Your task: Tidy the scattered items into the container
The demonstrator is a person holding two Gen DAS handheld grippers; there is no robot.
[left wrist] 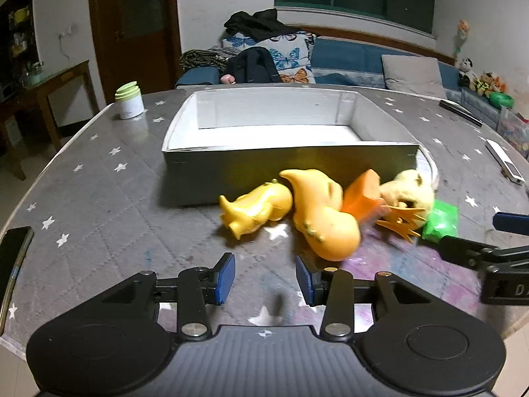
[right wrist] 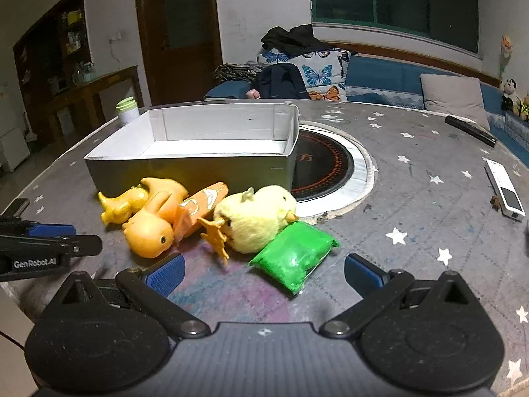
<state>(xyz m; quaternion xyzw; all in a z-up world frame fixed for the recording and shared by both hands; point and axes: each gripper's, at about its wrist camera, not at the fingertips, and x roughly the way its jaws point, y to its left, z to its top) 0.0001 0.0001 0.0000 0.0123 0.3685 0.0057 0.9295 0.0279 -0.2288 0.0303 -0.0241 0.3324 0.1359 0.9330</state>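
A white-lined cardboard box (left wrist: pixel 291 157) (right wrist: pixel 185 168) stands on the table, with nothing visible inside. In front of it lie a yellow toy dinosaur (left wrist: pixel 254 210) (right wrist: pixel 122 203), an orange toy dinosaur (left wrist: pixel 325 218) (right wrist: pixel 152 228), an orange packet (left wrist: pixel 362 195) (right wrist: pixel 201 205), a fluffy yellow chick (left wrist: pixel 408 192) (right wrist: pixel 258 218) and a green packet (left wrist: pixel 441 220) (right wrist: pixel 292 258). My left gripper (left wrist: pixel 265 278) is open and empty, just short of the dinosaurs. My right gripper (right wrist: pixel 263 273) is open wide, with the green packet between its fingers' line.
A green-lidded jar (left wrist: pixel 129 101) stands at the far left. A round cooktop (right wrist: pixel 330 168) is set in the table right of the box. A white remote (right wrist: pixel 504 190) and a black remote (right wrist: pixel 469 130) lie at right. A phone (left wrist: pixel 13 258) lies at the left edge.
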